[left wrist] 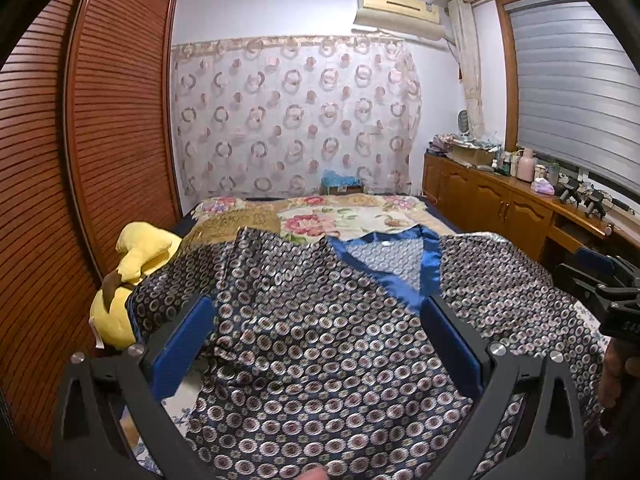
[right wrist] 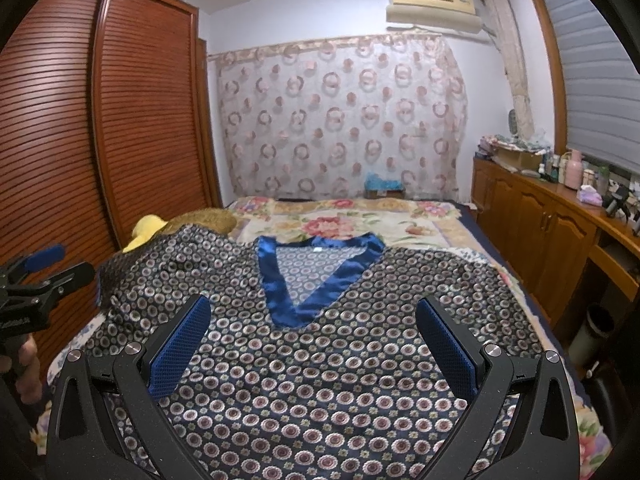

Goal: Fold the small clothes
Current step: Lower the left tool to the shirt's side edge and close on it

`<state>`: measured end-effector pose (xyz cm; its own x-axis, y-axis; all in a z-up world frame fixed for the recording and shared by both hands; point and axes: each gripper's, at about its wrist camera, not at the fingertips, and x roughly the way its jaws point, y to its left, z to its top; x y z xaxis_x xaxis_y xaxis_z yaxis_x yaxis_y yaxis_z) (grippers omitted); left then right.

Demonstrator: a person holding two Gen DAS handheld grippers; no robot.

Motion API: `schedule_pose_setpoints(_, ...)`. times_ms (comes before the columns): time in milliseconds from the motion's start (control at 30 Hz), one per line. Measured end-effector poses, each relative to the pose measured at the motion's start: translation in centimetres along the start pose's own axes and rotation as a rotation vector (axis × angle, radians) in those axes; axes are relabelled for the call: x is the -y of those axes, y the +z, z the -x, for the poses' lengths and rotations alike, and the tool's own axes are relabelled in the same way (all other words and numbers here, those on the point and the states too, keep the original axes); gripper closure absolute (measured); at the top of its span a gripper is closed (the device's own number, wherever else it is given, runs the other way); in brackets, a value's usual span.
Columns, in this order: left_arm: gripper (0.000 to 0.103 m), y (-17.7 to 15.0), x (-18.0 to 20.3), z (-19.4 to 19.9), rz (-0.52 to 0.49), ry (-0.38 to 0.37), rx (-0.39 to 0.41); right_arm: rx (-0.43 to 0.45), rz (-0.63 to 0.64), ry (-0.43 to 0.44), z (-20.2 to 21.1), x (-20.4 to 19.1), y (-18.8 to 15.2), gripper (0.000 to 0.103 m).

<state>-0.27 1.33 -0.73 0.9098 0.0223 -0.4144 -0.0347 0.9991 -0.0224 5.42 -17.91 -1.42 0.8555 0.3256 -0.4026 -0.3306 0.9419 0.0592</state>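
A dark blue satin top [left wrist: 320, 340] with a circle print and a bright blue V-neck trim [left wrist: 428, 268] lies spread flat on the bed; it also shows in the right wrist view [right wrist: 320, 360], with its neck trim [right wrist: 316, 276] pointing toward me. My left gripper [left wrist: 318, 316] is open and empty, hovering over the top's left half. My right gripper [right wrist: 314, 316] is open and empty above the middle of the top, just below the V-neck. Each gripper also appears at the edge of the other's view, the right one [left wrist: 600, 280] and the left one [right wrist: 44, 268].
A yellow plush toy [left wrist: 136, 256] lies at the bed's left edge beside the slatted wooden wardrobe [left wrist: 100, 120]. A floral bedspread [right wrist: 352, 220] covers the bed beyond the top. A wooden sideboard [right wrist: 540, 216] with bottles runs along the right wall.
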Motion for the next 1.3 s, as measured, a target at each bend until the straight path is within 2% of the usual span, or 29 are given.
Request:
schedule_pose_setpoints(533,0.000,-4.4,-8.4,-2.4,0.071,0.079,-0.121,-0.098,0.065,0.094,-3.3,-2.3,-2.5,0.000)
schedule_pose_setpoints(767,0.000,-5.8,-11.6,-3.5,0.089,0.066,-0.168,-0.144,0.074,0.122,-4.3,-3.1,-3.4,0.000)
schedule_pose_setpoints(967,0.014,-6.5,-13.6,-5.4,0.066,0.055,-0.237,-0.164,0.087,0.140,-5.0,-3.8,-3.7,0.000)
schedule_pose_setpoints(1033,0.015,-6.6,-14.0,-6.3,0.046,0.041,-0.262,-0.167,0.098,0.144,-5.2,-4.1,-3.7,0.000)
schedule_pose_setpoints(1067,0.018,-6.7,-14.2,-6.7,0.039,0.039,-0.275,-0.168,0.102,0.147,-5.2,-4.3,-3.7,0.000)
schedule_pose_setpoints(1100,0.027,-6.8,-14.3,-7.3,0.027,0.048,-0.295,-0.170,0.104,0.151,-5.3,-4.4,-3.7,0.000)
schedule_pose_setpoints(1167,0.031,-7.0,-14.4,-8.0,0.007,0.058,-0.317,-0.173,0.108,0.157,-5.4,-4.7,-3.7,0.000)
schedule_pose_setpoints(1233,0.041,-7.1,-14.6,-9.0,-0.012,0.053,-0.344,-0.177,0.116,0.164,-5.5,-4.9,-3.8,0.000)
schedule_pose_setpoints(1300,0.045,-7.2,-15.1,-9.9,-0.010,0.054,-0.365,-0.180,0.121,0.168,-5.6,-5.0,-3.8,0.000)
